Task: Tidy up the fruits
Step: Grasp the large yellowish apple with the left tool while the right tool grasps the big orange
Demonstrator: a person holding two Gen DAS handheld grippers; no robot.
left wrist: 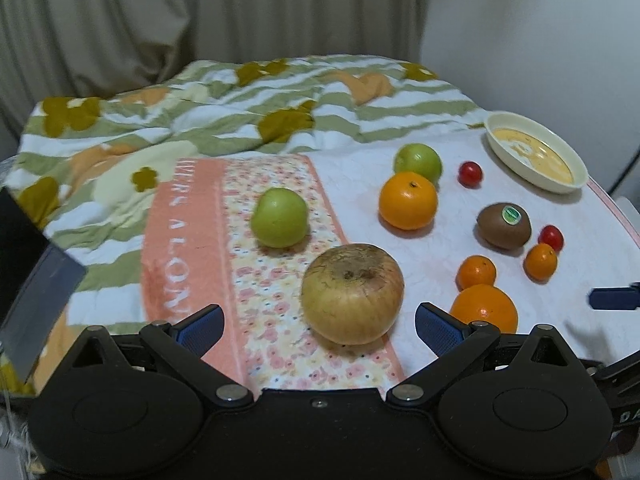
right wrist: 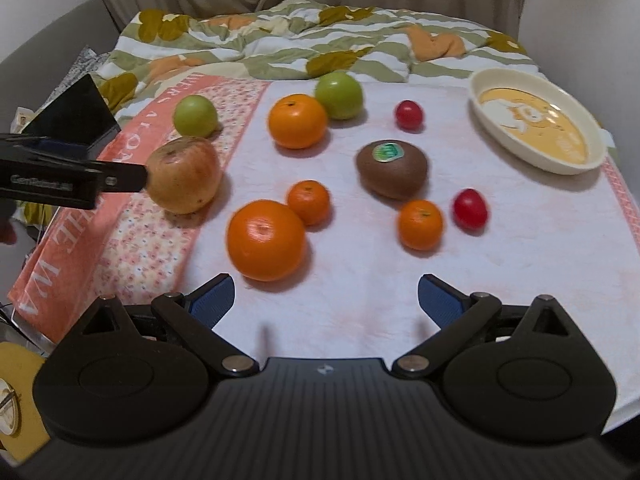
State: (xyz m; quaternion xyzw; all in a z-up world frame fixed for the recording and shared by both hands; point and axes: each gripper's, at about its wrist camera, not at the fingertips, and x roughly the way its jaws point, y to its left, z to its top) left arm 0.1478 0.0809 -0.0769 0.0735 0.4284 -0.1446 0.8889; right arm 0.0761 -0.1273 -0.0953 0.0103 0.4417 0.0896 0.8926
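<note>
My left gripper [left wrist: 320, 326] is spread wide, its ribbed blue pads [left wrist: 206, 322] either side of the big yellowish apple [left wrist: 352, 292], not touching it. The apple is squat and dull-skinned, with brown russet round the stem pit, and sits on the flowered band of the cloth [left wrist: 256, 280]. Beyond it, on the same band, stands a smooth green apple [left wrist: 279, 218].

My right gripper [right wrist: 326, 300] is also released, with nothing between its fingers. From its view the left gripper's black finger hides the near left side of the yellowish apple. On the white, quilted part of the cloth lie the glossy, dimpled large orange [right wrist: 266, 240] nearest me, a small mandarin [right wrist: 309, 202] touching it, another orange [right wrist: 298, 121] farther back against a second green apple [right wrist: 339, 95], then a fuzzy brown kiwi [right wrist: 392, 170] with a green sticker, a second mandarin [right wrist: 420, 225], and two shiny red cherry tomatoes [right wrist: 470, 208], well apart. Far right is an oval cream dish [right wrist: 484, 84] with a yellow printed base; the print is too blurred to read. A rumpled striped quilt [right wrist: 280, 44] lies behind.
</note>
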